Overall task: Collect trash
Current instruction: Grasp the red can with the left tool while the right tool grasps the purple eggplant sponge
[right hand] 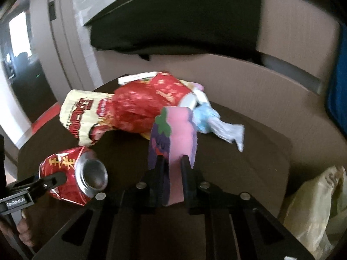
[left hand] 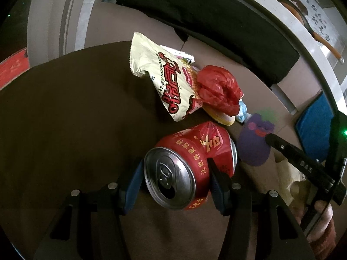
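Left gripper [left hand: 175, 179] clamps dented red can [left hand: 190, 164] above near table [left hand: 65, 130]. Right gripper [right hand: 172, 173] pinches purple-pink sponge [right hand: 173, 138] nearly shut, right of can. Pickup step done; next, carry both to yellowish bag [right hand: 318, 205], near right.

Home: dark table [left hand: 65, 119], cushioned bench [left hand: 206, 21], doorway [right hand: 19, 49].

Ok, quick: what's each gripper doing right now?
Left gripper: closed on the dented red can.
Right gripper: closed on the purple and pink foam piece.
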Tool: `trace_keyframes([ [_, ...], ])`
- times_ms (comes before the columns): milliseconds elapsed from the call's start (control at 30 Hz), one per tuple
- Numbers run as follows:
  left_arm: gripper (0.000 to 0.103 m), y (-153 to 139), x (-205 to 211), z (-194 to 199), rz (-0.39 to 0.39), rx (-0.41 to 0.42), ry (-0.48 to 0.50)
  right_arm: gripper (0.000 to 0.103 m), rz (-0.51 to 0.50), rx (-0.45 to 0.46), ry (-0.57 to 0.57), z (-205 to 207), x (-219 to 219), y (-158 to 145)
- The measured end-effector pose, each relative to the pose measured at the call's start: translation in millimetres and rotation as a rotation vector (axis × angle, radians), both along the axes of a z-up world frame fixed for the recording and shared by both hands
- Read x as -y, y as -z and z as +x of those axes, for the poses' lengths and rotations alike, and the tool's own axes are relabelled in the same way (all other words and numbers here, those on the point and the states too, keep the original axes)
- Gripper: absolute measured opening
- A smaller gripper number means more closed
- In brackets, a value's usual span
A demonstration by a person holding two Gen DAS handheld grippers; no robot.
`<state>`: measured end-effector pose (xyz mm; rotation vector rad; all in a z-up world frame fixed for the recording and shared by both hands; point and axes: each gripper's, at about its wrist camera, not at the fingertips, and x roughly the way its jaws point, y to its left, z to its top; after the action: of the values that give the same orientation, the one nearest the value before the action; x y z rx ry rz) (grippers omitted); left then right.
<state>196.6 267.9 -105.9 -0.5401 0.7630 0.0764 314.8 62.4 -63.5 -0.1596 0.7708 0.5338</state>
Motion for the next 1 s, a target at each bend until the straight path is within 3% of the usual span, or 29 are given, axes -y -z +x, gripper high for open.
trace_keyframes([
  [233,0.057,0.0,-8.7,-4.6,0.005,-0.004,-0.027,0.014,-0.007,0.027,-0.069,12.5,-36.7,-0.3],
  [300,0.057,2.6,-10.4,-3.4,-0.004,-0.01,-0.03,0.024,-0.011,0.039,-0.092,9.1,-39.0,-0.8],
  [367,0.057,3.9,-11.4,-3.0,-0.01,-0.01,-0.031,0.028,-0.015,0.05,-0.119,5.0,-38.3,-2.1],
  [567,0.057,7.1,-12.5,0.4,-0.01,-0.017,-0.031,0.031,0.021,0.117,-0.121,-8.2,-5.8,-16.3],
  [733,0.057,8.9,-13.4,1.6,-0.016,-0.021,-0.035,0.035,0.119,0.052,-0.09,-4.0,23.7,-11.9],
  [1000,0.057,8.0,-12.7,1.2,-0.005,-0.024,-0.035,0.035,0.02,0.084,-0.112,-0.9,-2.0,3.8],
])
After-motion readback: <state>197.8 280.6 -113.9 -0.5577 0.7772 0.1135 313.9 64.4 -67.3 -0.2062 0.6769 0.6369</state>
